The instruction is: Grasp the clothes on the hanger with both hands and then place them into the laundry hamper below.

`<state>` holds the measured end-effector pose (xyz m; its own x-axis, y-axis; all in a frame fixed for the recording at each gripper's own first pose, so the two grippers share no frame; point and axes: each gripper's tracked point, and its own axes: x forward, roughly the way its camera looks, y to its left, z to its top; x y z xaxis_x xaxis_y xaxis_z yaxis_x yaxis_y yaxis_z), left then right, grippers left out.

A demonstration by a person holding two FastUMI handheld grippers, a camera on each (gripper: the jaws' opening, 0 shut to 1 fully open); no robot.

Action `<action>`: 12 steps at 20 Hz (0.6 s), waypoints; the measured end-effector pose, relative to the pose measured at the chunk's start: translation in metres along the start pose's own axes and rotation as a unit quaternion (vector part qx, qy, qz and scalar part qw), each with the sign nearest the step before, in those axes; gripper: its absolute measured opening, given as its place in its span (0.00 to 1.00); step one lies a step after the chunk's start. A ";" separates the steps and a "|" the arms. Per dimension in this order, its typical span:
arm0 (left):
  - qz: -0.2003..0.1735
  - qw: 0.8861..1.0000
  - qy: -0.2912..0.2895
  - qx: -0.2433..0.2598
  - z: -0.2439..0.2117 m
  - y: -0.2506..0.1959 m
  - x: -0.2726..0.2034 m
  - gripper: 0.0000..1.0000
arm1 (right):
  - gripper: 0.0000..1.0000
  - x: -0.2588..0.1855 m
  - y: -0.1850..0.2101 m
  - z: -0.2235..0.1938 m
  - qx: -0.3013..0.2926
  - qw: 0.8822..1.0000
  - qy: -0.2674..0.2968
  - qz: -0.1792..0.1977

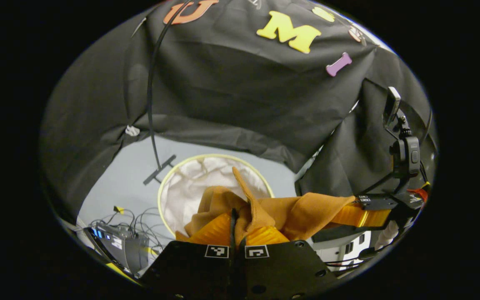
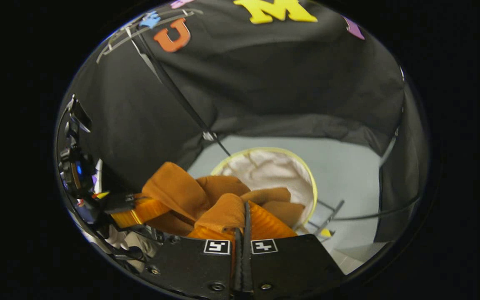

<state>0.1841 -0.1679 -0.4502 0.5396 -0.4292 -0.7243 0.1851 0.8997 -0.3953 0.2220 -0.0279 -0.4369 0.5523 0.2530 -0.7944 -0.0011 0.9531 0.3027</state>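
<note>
Clothes (image 1: 265, 210) (bunched) strung sideways between both clamped grippers, above hamper (image 1: 169, 183)

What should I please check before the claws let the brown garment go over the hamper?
1. Left claw shut on the brown garment: ok.
2. Right claw shut on the garment: ok.
3. Garment off the hanger: ok, it hangs bunched between the two claws.
4. Hamper below, mouth open, pale lining showing: ok.
5. Garment centred over the hamper's mouth: cannot tell; it overlaps the near rim.
6. Black cable clear of the drop path: cannot tell.
</note>
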 end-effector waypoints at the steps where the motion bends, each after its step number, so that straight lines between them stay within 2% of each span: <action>1: 0.002 1.000 0.006 0.004 -0.003 0.001 0.000 0.00 | 0.06 0.001 -0.002 -0.006 -0.004 1.000 0.007 -0.003; 7: 0.006 1.000 0.007 0.006 0.000 0.002 0.000 0.00 | 0.07 0.001 -0.002 -0.004 -0.006 1.000 0.000 -0.007; 12: 0.026 1.000 0.005 0.007 0.002 0.014 -0.002 0.01 | 0.07 0.000 -0.007 0.002 -0.003 1.000 -0.008 -0.013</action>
<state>0.1877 -0.1548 -0.4530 0.5404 -0.3825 -0.7494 0.1691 0.9219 -0.3486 0.2241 -0.0353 -0.4384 0.5647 0.2253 -0.7939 0.0092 0.9602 0.2791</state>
